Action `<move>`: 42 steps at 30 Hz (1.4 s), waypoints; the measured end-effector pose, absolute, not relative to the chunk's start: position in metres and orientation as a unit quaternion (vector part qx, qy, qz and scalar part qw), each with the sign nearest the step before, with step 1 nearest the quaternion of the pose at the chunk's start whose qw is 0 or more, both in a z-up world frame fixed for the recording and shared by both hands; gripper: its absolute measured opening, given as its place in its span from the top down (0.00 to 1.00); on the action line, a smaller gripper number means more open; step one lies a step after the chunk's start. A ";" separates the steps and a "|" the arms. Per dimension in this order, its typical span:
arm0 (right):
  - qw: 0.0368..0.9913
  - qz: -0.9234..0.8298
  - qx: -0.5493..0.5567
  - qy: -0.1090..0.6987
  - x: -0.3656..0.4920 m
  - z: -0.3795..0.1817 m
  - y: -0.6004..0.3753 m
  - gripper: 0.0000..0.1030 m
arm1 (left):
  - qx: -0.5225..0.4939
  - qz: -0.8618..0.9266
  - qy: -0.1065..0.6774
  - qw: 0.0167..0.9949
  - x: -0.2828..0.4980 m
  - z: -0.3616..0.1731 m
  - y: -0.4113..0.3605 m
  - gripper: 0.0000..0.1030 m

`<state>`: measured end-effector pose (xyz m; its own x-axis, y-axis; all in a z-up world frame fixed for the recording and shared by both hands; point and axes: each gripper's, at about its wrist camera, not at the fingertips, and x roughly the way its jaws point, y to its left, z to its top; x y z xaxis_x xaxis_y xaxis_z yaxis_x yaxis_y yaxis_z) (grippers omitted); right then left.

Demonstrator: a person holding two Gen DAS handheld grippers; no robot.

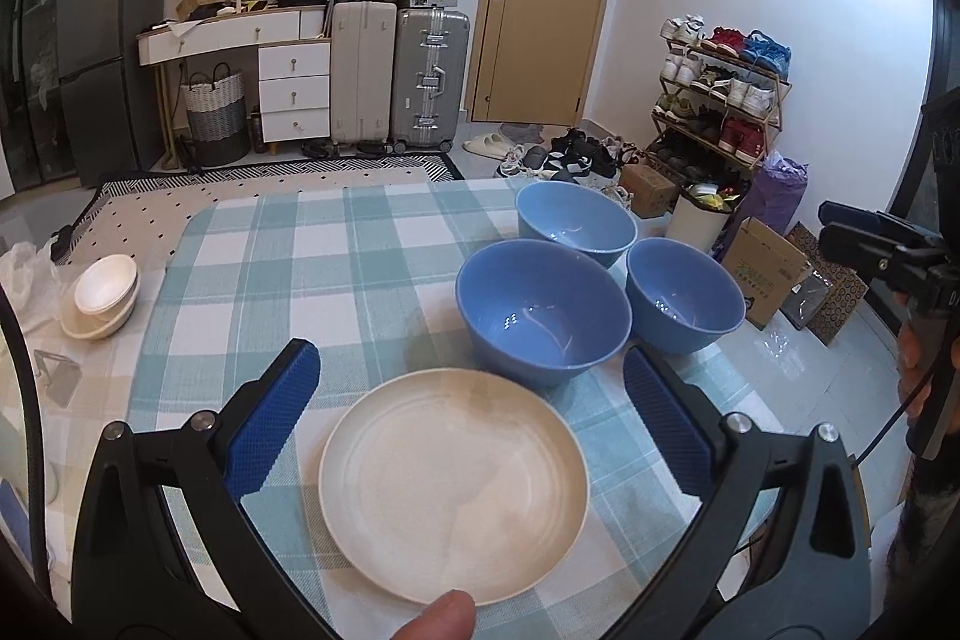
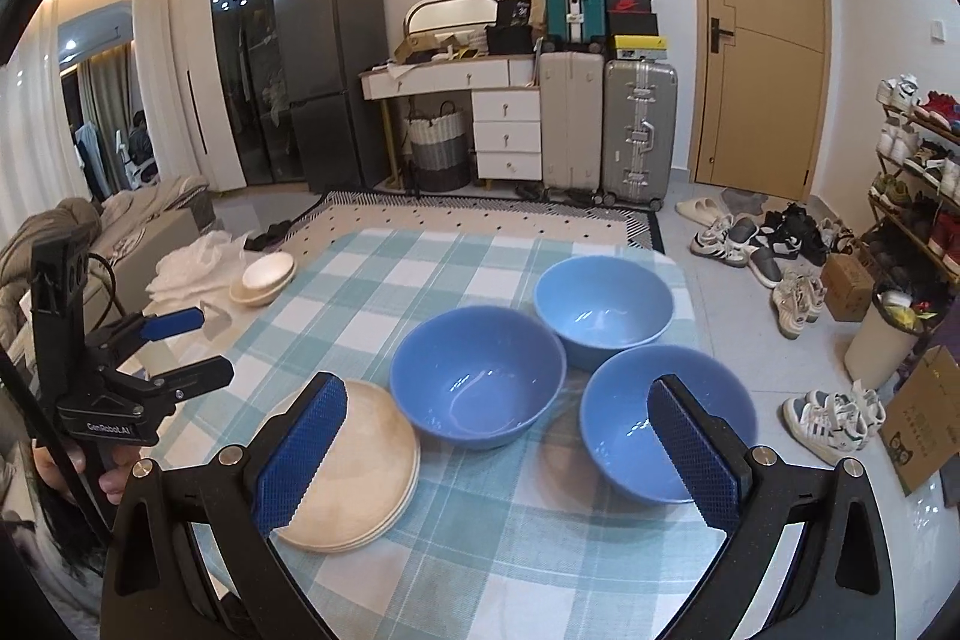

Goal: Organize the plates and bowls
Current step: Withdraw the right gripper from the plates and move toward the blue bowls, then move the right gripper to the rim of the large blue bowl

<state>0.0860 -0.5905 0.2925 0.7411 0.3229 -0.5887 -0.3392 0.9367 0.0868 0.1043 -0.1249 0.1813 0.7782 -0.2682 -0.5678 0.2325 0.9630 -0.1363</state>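
Note:
A stack of cream plates lies on the checked tablecloth, near its front edge. Three blue bowls stand behind it: a middle one, a far one and a right one. My left gripper is open above the plates, one finger on each side, holding nothing. My right gripper is open and empty, above the cloth between the plates and the right bowl. It also shows at the right edge of the left wrist view.
Cream bowls are stacked off the cloth at the table's left. Beyond the table are suitcases, a white dresser, a fridge, a shoe rack, boxes and loose shoes on the floor.

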 end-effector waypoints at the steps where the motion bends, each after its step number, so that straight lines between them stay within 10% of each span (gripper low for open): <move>1: 0.935 0.174 -0.008 0.308 0.087 0.297 -0.597 0.01 | -0.029 -0.134 0.306 0.942 0.108 0.184 -0.128 0.02; 42: 0.943 0.108 0.048 0.310 0.222 0.322 -0.693 0.01 | 0.005 -0.166 0.338 0.926 0.307 0.196 -0.215 0.02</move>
